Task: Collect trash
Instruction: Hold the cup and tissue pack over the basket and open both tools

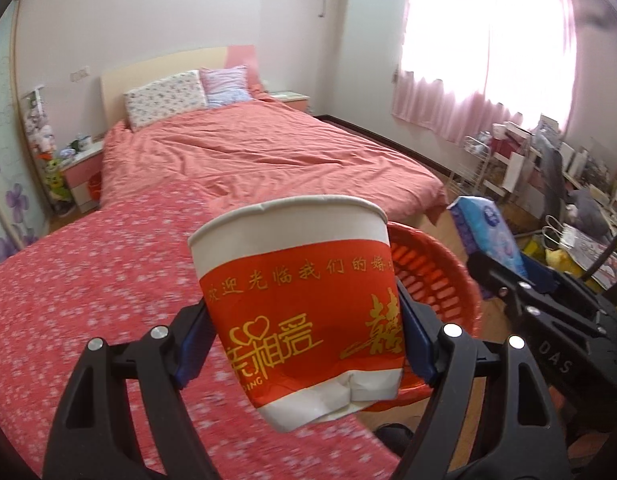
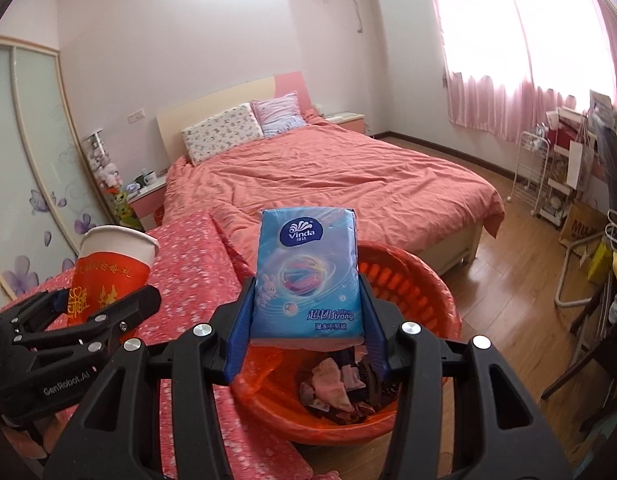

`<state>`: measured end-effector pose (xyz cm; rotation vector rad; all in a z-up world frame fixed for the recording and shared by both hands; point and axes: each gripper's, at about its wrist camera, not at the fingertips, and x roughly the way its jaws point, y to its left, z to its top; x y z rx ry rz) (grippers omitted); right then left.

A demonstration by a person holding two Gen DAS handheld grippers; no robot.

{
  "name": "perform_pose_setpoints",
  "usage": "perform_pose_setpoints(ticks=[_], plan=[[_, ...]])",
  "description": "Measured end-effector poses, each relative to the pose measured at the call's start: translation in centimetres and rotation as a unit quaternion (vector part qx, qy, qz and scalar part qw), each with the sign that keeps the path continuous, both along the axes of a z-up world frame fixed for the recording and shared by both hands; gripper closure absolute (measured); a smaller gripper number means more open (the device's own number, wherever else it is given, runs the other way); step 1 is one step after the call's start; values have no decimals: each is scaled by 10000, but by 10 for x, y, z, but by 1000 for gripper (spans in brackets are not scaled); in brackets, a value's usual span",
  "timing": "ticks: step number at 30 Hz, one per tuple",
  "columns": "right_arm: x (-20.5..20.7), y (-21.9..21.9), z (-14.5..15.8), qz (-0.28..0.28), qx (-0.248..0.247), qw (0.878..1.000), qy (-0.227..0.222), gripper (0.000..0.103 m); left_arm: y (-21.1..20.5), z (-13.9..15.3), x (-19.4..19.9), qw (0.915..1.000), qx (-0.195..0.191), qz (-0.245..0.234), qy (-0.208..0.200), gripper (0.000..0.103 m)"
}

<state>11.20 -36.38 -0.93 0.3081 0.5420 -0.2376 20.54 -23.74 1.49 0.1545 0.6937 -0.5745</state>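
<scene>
Two items are held: a red-and-white paper cup (image 1: 296, 304) is pinched by the left gripper (image 1: 304, 344), a blue Vinda tissue pack (image 2: 307, 276) by the right gripper (image 2: 307, 336), above a round red plastic basket (image 2: 428, 292).

The tabletop (image 2: 196, 264) wears a red cloth with white flecks. At its 3 o'clock edge the orange basket (image 2: 428, 292) holds crumpled scraps. At 12 o'clock the bed (image 2: 328, 176) carries two pillows (image 2: 224, 130) on a salmon cover.
</scene>
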Motion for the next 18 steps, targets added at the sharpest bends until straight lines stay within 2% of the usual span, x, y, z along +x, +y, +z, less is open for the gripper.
perform_pose_setpoints(ticks=[5,11,13,15,18], plan=[[5,-20,-10,-96,216,9997,23,54,-31,-16,8,9996,-25,-241,147,26],[16,-45,-20,-153,554,9983,35,51,-55,-44,31,9979,-52,-333,554,24],[20,-51,-24,-230,573,9981,54,49,-57,-54,38,9976,48,-285,634,23],[23,-58,-28,-255,698,9972,98,43,-55,-64,44,9969,104,-220,754,20],[19,-63,-30,-355,718,9967,107,42,-46,-73,53,9959,73,-107,891,18]])
